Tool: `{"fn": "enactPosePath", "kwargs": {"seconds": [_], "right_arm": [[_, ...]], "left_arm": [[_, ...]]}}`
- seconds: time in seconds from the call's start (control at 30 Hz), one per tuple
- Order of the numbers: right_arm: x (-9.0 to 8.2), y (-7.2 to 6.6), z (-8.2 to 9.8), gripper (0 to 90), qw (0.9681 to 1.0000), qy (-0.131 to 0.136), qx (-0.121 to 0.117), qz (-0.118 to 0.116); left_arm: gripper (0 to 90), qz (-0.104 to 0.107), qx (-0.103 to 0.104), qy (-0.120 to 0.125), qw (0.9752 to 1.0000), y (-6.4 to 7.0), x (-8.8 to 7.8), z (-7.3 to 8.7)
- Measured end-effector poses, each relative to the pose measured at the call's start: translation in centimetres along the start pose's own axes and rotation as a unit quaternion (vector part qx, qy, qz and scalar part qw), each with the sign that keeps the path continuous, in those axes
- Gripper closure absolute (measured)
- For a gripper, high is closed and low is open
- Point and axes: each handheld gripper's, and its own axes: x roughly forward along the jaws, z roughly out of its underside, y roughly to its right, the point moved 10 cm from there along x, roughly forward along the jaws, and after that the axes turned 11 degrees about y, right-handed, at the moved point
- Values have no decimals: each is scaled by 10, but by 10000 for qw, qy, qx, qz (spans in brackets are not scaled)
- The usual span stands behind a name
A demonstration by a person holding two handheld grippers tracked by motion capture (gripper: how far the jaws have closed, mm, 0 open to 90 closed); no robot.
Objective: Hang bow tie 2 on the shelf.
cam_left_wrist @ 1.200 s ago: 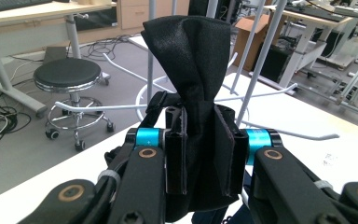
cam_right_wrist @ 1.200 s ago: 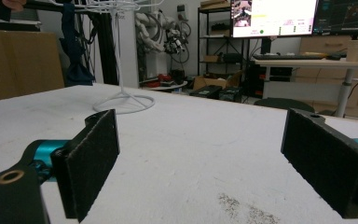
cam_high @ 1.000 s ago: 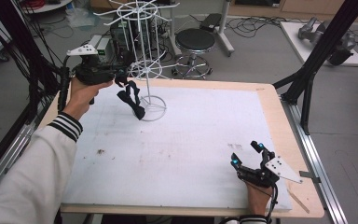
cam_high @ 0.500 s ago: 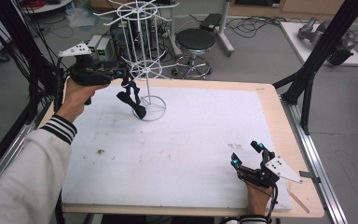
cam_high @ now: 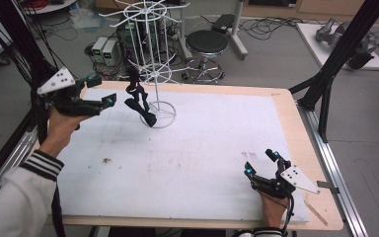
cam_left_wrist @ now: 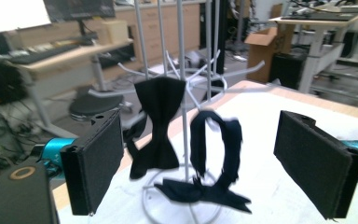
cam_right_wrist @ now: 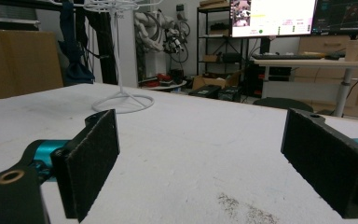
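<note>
A black bow tie (cam_high: 139,101) with its strap hangs from a lower arm of the white wire rack (cam_high: 154,74) at the back left of the table. In the left gripper view the bow tie (cam_left_wrist: 157,126) and its looped strap (cam_left_wrist: 214,144) hang against the rack pole, a short way beyond the jaws. My left gripper (cam_high: 103,91) is held in the air to the left of the rack. Its jaws have just been opening and nothing is between them (cam_left_wrist: 205,158). My right gripper (cam_high: 260,163) rests open near the front right corner, with bare table between its pads (cam_right_wrist: 205,163).
The white table top (cam_high: 202,148) has a few dark smudges near its front. The rack's round wire base (cam_right_wrist: 123,102) stands at the back left. Behind the table are a stool (cam_high: 206,44), cables and boxes on the floor. A black frame leg (cam_high: 325,94) stands at the right.
My left gripper has let go of the bow tie, opened its jaws and drawn back to the left. The bow tie stays hanging on the rack. The right gripper has not moved.
</note>
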Motion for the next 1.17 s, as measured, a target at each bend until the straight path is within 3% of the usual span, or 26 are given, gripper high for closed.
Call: {"fn": "enactPosePath", "kwargs": {"seconds": [0.3,0.53,0.7,1.0,1.07,1.17], "right_arm": [[0,-1,0,108,10000,-14,-46,-1],[0,0,0,108,10000,-21,-35,25],[0,0,0,108,10000,-17,-44,22],[0,0,0,108,10000,-13,-36,24],[0,0,0,108,10000,-29,-43,25],[0,-1,0,108,10000,-24,-36,25]], "left_arm": [[162,-274,56,160,9995,28,-48,66],[161,-533,-126,350,9979,41,-76,103],[160,-818,-47,671,9944,45,-90,114],[160,-967,5,683,9930,47,-96,136],[160,-1019,-48,787,9917,45,-98,135],[156,-1015,-96,771,9918,44,-99,136]]}}
